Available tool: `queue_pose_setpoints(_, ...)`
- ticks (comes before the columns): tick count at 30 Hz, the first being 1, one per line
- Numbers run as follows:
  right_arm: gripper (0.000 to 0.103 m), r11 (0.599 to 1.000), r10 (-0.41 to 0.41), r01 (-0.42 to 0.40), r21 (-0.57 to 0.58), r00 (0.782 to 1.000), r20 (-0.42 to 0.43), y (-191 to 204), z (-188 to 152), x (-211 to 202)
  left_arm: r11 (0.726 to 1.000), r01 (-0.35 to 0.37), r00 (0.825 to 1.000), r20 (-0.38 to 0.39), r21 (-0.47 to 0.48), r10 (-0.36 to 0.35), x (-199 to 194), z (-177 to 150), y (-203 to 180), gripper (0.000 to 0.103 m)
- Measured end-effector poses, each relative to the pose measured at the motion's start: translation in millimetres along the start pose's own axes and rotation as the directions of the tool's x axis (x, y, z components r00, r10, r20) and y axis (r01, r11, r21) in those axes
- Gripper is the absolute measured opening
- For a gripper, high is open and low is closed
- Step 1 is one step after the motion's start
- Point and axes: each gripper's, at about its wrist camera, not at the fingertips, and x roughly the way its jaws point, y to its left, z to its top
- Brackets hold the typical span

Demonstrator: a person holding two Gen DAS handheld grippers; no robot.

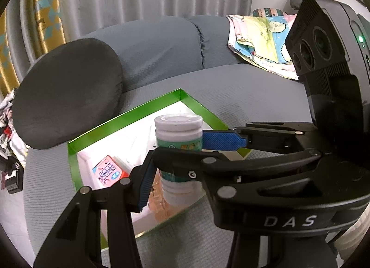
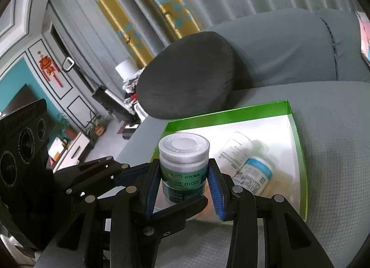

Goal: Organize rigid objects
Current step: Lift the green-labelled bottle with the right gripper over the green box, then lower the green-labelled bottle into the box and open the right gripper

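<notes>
Both sets of jaws clamp one green-labelled bottle [image 2: 183,163]: our left gripper [image 1: 173,161] crosswise, our right gripper [image 2: 183,187] at its sides, holding it upright above the green-walled tray [image 2: 300,163]. Uneven pull could twist it loose. Leftward stands the tray wall; rightward two white bottles [image 2: 247,166] crowd the floor.

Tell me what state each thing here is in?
Green-labelled white-capped plastic bottle: upright, capped, gripped from both sides, above the box.
Green-walled open cardboard box: lidless, on the grey sofa seat.
Two white bottles: lying inside it.
Left gripper, right gripper: fingers closed on the bottle.
</notes>
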Motion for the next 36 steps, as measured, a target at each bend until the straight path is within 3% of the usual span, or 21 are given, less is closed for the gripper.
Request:
queue_pose_setpoints(15, 0.042, 0.998, -0.025, 0.032, 0.062, 0.993, -0.114, -37.5, 13.0, 61.9, 0.985, 0.09, 0.989, -0.102, -0.148, -0.106, 61.5, 5.1, 40.0, 0.044)
queue_pose_setpoints(23, 0.042, 0.992, -0.041, 0.057, 0.109, 0.989, -0.141, -48.5, 14.1, 72.8, 0.979, 0.086, 0.987, -0.119, -0.186, -0.109, 72.2, 6.6, 45.7, 0.047)
queue_pose_setpoints(27, 0.043, 0.99, -0.081, 0.096, 0.104, 0.987, -0.142, -45.2, 15.1, 71.1, 0.98, 0.055, 0.989, -0.121, -0.193, -0.079, 69.8, 6.2, 49.4, 0.075)
queue_pose_setpoints(32, 0.053, 0.983, -0.143, 0.155, 0.094, 0.982, -0.126, -44.1, 14.8, 58.0, 0.98, 0.021, 0.991, -0.127, -0.198, -0.047, 62.7, 2.9, 53.3, 0.077)
queue_pose_setpoints(34, 0.056, 0.98, -0.163, 0.175, 0.094, 0.979, -0.119, -45.5, 14.8, 50.0, 0.98, 0.01, 0.991, -0.129, -0.2, -0.037, 59.4, 0.8, 54.7, 0.085)
queue_pose_setpoints(36, 0.06, 0.977, -0.18, 0.19, 0.091, 0.977, -0.114, -45.8, 14.6, 43.2, 0.979, -0.002, 0.991, -0.131, -0.204, -0.025, 57.4, -0.8, 55.9, 0.086)
